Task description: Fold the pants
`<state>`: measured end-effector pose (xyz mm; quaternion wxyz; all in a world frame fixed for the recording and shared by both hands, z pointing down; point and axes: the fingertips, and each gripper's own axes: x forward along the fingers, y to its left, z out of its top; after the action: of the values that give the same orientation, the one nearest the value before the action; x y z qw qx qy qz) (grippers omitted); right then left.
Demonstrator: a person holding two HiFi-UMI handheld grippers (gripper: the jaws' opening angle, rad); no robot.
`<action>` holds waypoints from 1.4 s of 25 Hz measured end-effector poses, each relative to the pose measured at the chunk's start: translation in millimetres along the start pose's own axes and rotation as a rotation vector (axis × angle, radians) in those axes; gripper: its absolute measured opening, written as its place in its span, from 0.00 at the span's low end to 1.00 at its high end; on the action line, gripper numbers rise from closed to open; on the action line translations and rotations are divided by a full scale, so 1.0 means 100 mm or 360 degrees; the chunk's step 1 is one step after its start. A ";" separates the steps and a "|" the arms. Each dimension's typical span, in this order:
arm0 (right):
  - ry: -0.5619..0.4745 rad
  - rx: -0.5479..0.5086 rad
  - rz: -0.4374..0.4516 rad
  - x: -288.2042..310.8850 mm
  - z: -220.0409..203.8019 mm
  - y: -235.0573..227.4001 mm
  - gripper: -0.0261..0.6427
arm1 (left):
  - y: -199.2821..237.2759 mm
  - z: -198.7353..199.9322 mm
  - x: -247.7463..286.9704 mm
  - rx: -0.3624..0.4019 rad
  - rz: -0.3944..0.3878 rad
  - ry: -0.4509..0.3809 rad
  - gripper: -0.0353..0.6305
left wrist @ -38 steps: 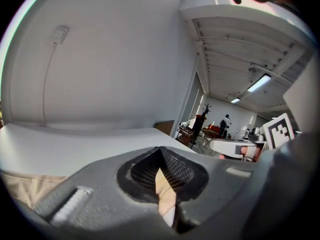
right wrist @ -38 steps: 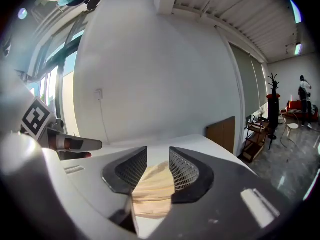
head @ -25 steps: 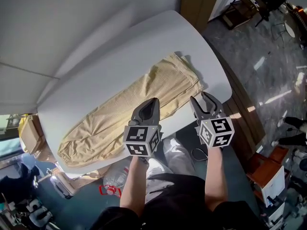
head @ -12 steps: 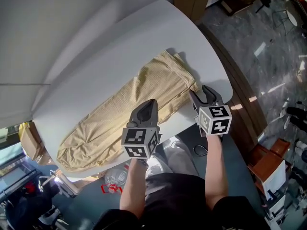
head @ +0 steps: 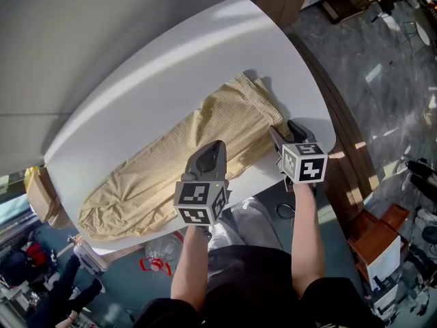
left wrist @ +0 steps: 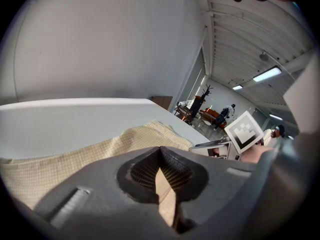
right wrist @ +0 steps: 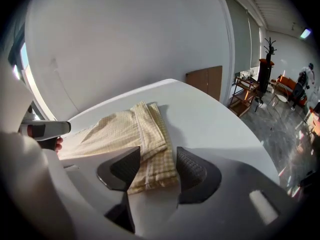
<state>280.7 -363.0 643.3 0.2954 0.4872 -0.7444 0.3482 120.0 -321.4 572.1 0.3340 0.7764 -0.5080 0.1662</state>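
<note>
Near the right edge of the white table, in the lower middle of the head view, the right gripper pointed down at the narrow end of the beige checked pants. The pants lay flat in a long band from the lower left to the upper right of that view. The right jaws were opening wide and held nothing; in the right gripper view the corner of the doubled cloth lay between them on the table, untouched. The left gripper hovered over the middle of the pants with its jaws together and, as far as I could judge, empty. The main risk seemed to be a grip on the top layer only, which would leave the under layer behind and make the fold crooked. That corner lay close to the table edge, so a careless pull could drag it over.
</note>
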 end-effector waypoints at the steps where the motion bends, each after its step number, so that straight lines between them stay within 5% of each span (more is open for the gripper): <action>1: 0.0012 -0.0016 -0.0021 0.00 0.00 -0.01 0.38 | 0.02 0.00 -0.01 -0.0005 0.0007 -0.0002 0.06; 11: 0.0192 -0.0197 0.0065 0.04 -0.04 0.11 0.15 | 0.15 0.02 -0.27 -0.0038 0.0077 -0.0045 0.06; 21: 0.0025 -0.0097 0.0070 -0.24 0.17 0.26 0.13 | 0.51 0.04 -0.83 -0.0105 0.0197 -0.0135 0.06; 35: -0.0169 -0.0451 0.0160 -0.64 0.64 1.52 0.13 | 1.11 -0.10 -1.96 -0.0221 0.0367 -0.0323 0.06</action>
<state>155.4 -338.7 521.4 0.3034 0.4204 -0.8242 0.2277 -62.9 -210.4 500.5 0.3126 0.7009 -0.6350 0.0886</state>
